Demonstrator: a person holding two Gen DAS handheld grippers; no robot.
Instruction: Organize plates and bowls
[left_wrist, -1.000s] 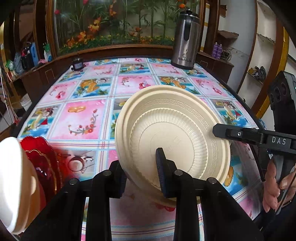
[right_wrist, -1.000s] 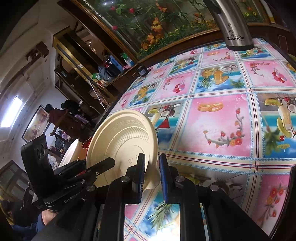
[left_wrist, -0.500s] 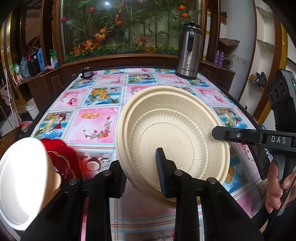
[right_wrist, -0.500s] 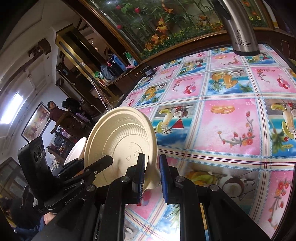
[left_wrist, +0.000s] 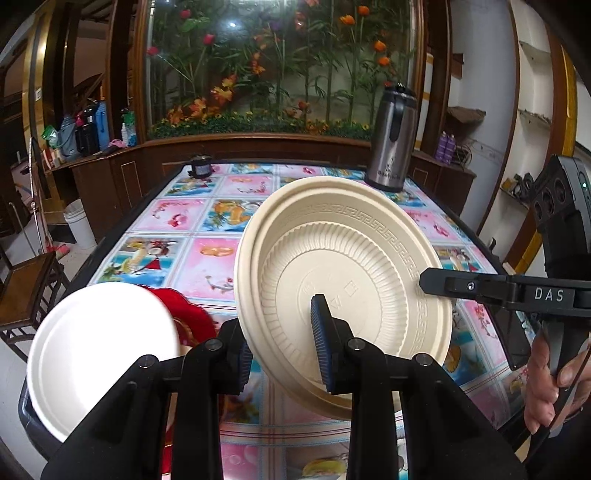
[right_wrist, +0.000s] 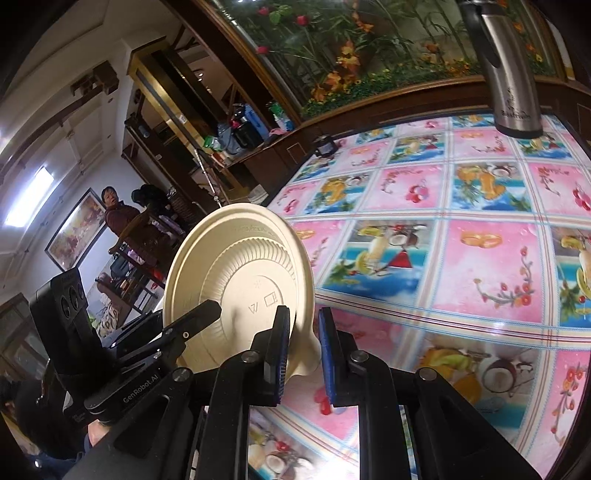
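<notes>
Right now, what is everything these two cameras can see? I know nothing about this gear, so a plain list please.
cream plate: one, cream, tilted on edge above the table, gripped at two spots on its rim
white plate: one, white, near left, partly over the red dish
red dish: one, red with gold, on the cloth behind the white plate
steel flask: one, silver and black, far right corner
small black object: one, far table edge
tablecloth: one, pink and blue fruit squares
white bucket: one, floor, left
wooden chair: one, brown, left
onlooker: one, background
left gripper: black, shut on cream plate
right gripper: black, shut on cream plate
hand: one, holding the right gripper's handle
</notes>
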